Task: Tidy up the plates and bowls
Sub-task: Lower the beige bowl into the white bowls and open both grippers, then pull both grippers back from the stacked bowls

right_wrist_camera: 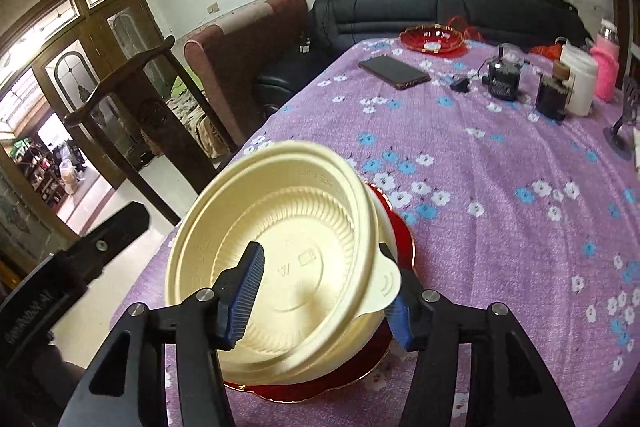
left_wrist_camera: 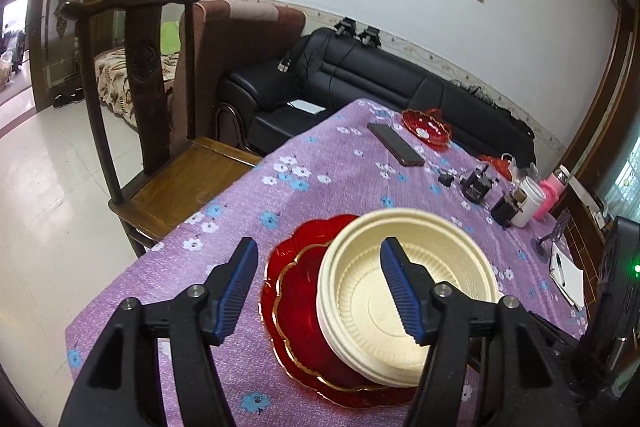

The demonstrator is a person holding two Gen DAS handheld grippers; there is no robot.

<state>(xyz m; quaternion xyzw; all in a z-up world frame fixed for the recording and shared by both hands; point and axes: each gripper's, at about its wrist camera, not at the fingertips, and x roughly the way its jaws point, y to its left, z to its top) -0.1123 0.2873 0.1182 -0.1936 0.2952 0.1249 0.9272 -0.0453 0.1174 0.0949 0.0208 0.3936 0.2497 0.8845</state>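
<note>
A: Bowls [left_wrist_camera: 404,299], cream plastic and nested, sit tilted on stacked red plates [left_wrist_camera: 296,307] near the table's near edge, towards its left corner, on the purple flowered tablecloth [left_wrist_camera: 328,163]. One more red plate [right_wrist_camera: 432,38] waits at the far edge, beside a phone [right_wrist_camera: 394,71].

B: And the two tools?

A: The left gripper [left_wrist_camera: 320,287] stands open. Its right finger hangs over the bowls' hollow, its left finger over the cloth beside the plates, pressing nothing. The right gripper [right_wrist_camera: 324,295] is open as well. The bowls' near rim and its small tab lie between its fingers, but the pads do not pinch them.

B: What would doing this step well take?

A: It looks like a release. The top bowl leans off level in the stack, so the sensible course is for the person to draw both tools straight back and up, keeping the fingers clear of the tab. A snagged rim could tip the light bowls off the plates. If the lean remains, a gentle press on the high rim should seat them.
</note>
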